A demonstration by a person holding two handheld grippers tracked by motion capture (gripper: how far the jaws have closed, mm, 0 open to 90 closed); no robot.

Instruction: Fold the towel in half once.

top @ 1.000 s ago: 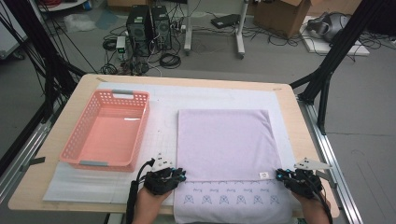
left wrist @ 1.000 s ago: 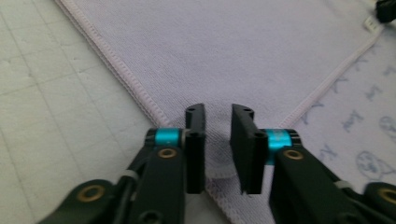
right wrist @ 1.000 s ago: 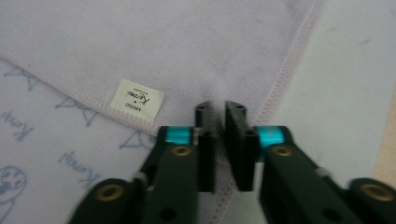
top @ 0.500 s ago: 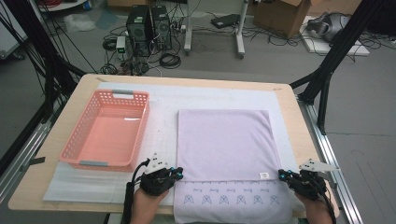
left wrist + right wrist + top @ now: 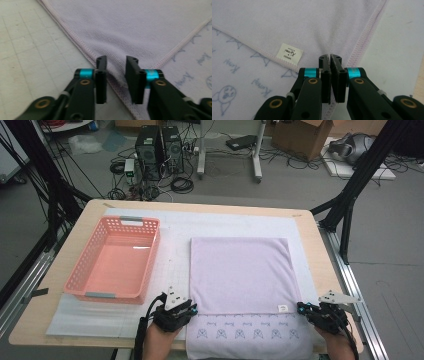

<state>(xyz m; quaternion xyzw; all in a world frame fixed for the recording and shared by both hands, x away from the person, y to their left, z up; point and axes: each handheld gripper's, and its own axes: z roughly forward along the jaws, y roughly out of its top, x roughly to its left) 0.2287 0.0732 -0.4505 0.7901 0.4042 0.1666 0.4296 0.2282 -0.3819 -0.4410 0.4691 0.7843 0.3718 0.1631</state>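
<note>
A lilac towel (image 5: 240, 275) lies flat on the table. Its plain upper layer is folded over, leaving a printed strip along the near edge. My left gripper (image 5: 192, 309) sits at the fold's near left corner. Its jaws (image 5: 116, 61) have just been opening and stand apart, with a ridge of towel (image 5: 140, 27) between them and the pads not pressing on it. At the near right corner my right gripper (image 5: 301, 308) is shut (image 5: 330, 58) on the towel's hem (image 5: 362, 37), beside a small white label (image 5: 289, 54).
A pink plastic basket (image 5: 117, 257) stands empty on the left half of the white mat (image 5: 175, 227). The table's near edge is just behind both hands. The right edge and a metal rail (image 5: 350, 285) lie close to the right gripper.
Both hands have barely shifted, and the towel lies as it did before.
</note>
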